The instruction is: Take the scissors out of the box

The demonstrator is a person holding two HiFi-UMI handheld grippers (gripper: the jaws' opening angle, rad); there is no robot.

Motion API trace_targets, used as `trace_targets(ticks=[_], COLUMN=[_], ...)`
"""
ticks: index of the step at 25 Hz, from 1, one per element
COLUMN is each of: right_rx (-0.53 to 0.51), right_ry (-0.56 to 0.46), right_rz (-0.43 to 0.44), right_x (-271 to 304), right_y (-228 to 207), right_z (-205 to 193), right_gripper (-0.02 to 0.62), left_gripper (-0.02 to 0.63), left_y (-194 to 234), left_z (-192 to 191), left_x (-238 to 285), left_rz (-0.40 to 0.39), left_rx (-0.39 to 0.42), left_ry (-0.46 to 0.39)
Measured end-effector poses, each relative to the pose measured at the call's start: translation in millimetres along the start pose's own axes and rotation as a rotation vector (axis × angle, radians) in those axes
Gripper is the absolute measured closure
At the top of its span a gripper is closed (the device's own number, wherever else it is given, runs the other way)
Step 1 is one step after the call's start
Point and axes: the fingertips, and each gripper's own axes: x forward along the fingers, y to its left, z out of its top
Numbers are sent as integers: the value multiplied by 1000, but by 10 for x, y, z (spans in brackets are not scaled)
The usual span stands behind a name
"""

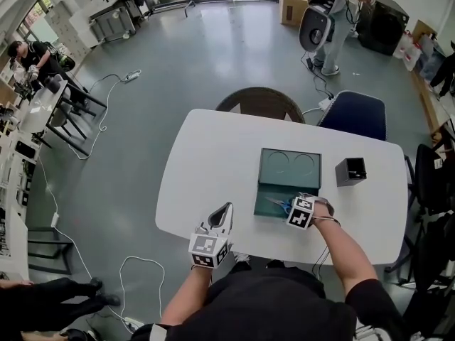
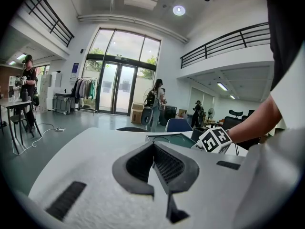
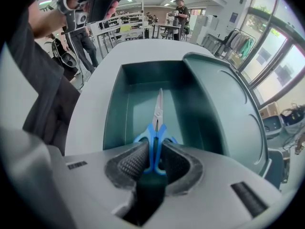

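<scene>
Head view: one white table (image 1: pixel 213 162) carries one green box (image 1: pixel 264 203) near the person's edge, right of the middle. Its lid (image 1: pixel 289 165) lies open toward the far edge. One small black container (image 1: pixel 350 170) stands near the right edge. The one pair of scissors (image 1: pixel 279 204) lies inside the box. The right gripper (image 1: pixel 297 206) points down into the box, and the left gripper (image 1: pixel 226 210) hangs over the near edge. Two chairs stand at the far edge, on a grey floor (image 1: pixel 178 62).

Left gripper view: the left gripper (image 2: pixel 153 147) has its jaws together with nothing between them. Glass doors (image 2: pixel 116 87) close off the hall.

Right gripper view: the right gripper (image 3: pixel 153 151) is clamped on the blue handles of the scissors (image 3: pixel 156 128). Their blades point along the floor of the box (image 3: pixel 119 109).
</scene>
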Motion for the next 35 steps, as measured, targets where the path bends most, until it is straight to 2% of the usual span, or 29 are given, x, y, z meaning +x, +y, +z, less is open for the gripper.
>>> trace_targets(ticks=[11,20,27,35], right_rx=[-1,-23,16,177], right_ry=[-61,-142,-293,-564], right_rz=[-95,-220,-400,-638], right_x=[-252,-599,-1142,-1998], right_y=[-57,-58,-130,-292], right_z=[-32,-3,182,426], right_gripper=[507,508,508,508], left_gripper=[595,595,595,595], left_y=[-91,-196,-237,-323], left_z=[-49,-32,-12,87], left_x=[-34,52,89,162], left_rz=[-7,-30,-43,-68], left_rx=[-3,9,19,39], left_ry=[-4,-5,-2,-11])
